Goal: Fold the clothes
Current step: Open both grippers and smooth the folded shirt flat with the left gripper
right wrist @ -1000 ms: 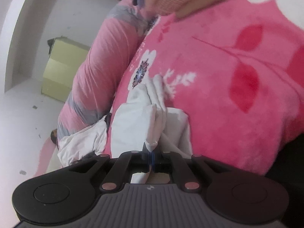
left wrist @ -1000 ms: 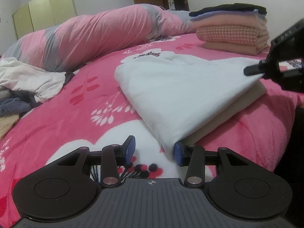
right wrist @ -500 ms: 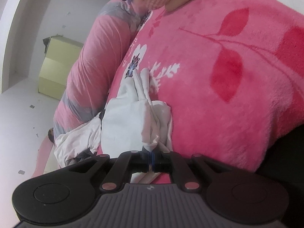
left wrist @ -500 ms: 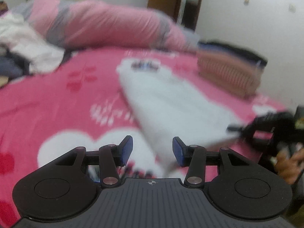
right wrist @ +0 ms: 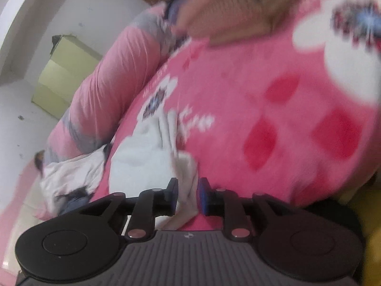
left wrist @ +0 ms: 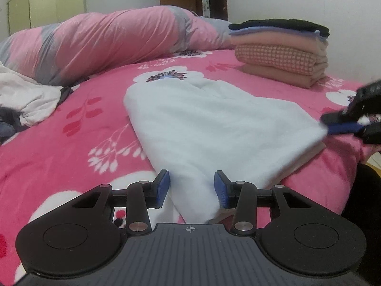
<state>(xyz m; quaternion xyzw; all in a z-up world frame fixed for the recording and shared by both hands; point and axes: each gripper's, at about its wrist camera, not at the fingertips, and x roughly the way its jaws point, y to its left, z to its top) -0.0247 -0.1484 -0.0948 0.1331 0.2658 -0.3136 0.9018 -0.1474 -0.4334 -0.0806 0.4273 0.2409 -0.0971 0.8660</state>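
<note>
We've got white garment [left wrist: 214,128] mid-bed, long axis running near-to-far. Left gripper [left wrist: 192,188] spread, straddling near corner. Right gripper [right wrist: 188,196] opening, cloth between jaws, probably slipping free, view's blurry.

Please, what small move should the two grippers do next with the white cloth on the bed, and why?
Probably draw both back off the white cloth. It lies folded flat on the bed; the left gripper stands open around its corner, and the right gripper is opening, cloth between its pads.
</note>
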